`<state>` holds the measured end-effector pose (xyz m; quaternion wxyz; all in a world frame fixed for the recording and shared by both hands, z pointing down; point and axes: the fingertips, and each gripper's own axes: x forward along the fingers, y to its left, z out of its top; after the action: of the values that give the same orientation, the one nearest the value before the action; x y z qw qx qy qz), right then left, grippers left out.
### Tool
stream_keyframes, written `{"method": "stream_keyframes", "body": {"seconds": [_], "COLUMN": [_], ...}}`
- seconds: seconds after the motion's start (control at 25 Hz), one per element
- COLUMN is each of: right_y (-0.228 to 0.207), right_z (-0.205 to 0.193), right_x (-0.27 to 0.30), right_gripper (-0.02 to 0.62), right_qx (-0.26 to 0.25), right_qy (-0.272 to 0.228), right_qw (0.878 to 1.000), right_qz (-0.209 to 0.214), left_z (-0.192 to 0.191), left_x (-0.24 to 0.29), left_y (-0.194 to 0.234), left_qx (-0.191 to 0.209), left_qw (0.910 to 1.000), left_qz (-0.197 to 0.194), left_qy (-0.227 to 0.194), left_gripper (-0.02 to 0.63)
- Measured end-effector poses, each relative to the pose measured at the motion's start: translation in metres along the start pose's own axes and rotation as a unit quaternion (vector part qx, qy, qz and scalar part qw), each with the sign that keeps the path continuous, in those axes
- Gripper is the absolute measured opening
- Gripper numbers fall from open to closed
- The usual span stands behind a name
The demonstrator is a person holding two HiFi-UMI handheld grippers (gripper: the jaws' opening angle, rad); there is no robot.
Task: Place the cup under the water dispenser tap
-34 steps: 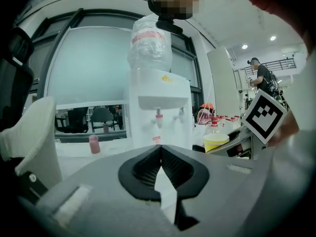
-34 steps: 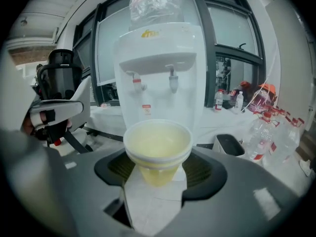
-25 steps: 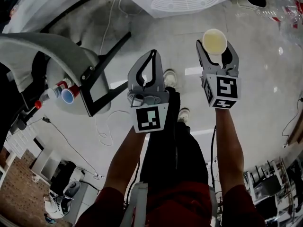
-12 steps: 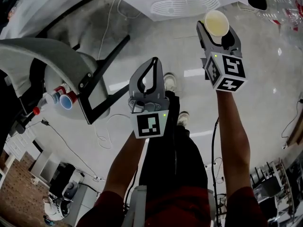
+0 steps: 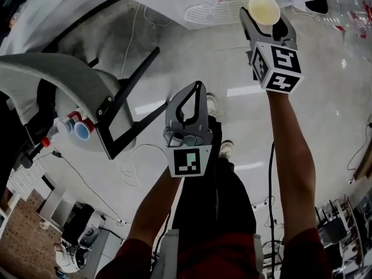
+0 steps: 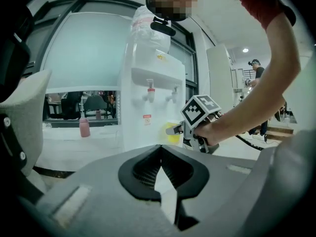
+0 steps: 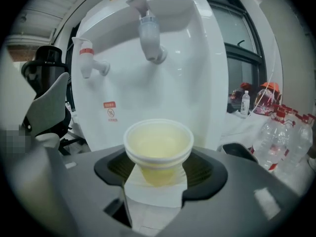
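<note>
The right gripper (image 5: pixel 266 25) is clamping the upright cup (image 7: pixel 158 147) at lower centre, jaws standing wide around it. The white tap (image 7: pixel 149 33) is hanging above and beyond its rim (red tap (image 7: pixel 89 58) at upper left). The left gripper (image 6: pixel 160 174) is sitting closed and empty, farther from the tap.

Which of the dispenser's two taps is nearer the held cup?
The pale-handled tap, almost directly above the cup; the red-handled tap sits further left.
</note>
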<state>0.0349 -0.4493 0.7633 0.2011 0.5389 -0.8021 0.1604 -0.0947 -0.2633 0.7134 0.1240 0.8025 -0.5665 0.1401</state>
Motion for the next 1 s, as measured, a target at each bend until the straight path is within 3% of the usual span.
{"method": "stream_keyframes", "body": {"seconds": [0.28,0.52,0.72,1.0], "right_y": [-0.009,-0.004,-0.004,-0.005], "right_z": [-0.007,-0.012,-0.020,-0.029], "right_x": [0.017,0.019,0.018,-0.003], "right_gripper": [0.295,0.301,0.367,0.377], "right_qx": [0.002,-0.011,-0.021,0.000], "right_qy": [-0.008,0.003,0.020,0.029], "right_qw": [1.000,1.000,0.999,0.999], "right_qz": [-0.023,-0.018,-0.024,-0.032], "left_z": [-0.007,-0.011,-0.006,0.006], "left_x": [0.000,0.000,0.001,-0.005], "left_y": [0.001,0.006,0.008,0.007], "left_qx": [0.003,-0.003,0.005,0.001], "left_qw": [1.0000,1.0000,1.0000,1.0000], "left_qz": [-0.002,0.002,-0.001,0.006], "left_qy": [0.003,0.006,0.006,0.001], "left_gripper": [0.006,0.006,0.006,0.006]}}
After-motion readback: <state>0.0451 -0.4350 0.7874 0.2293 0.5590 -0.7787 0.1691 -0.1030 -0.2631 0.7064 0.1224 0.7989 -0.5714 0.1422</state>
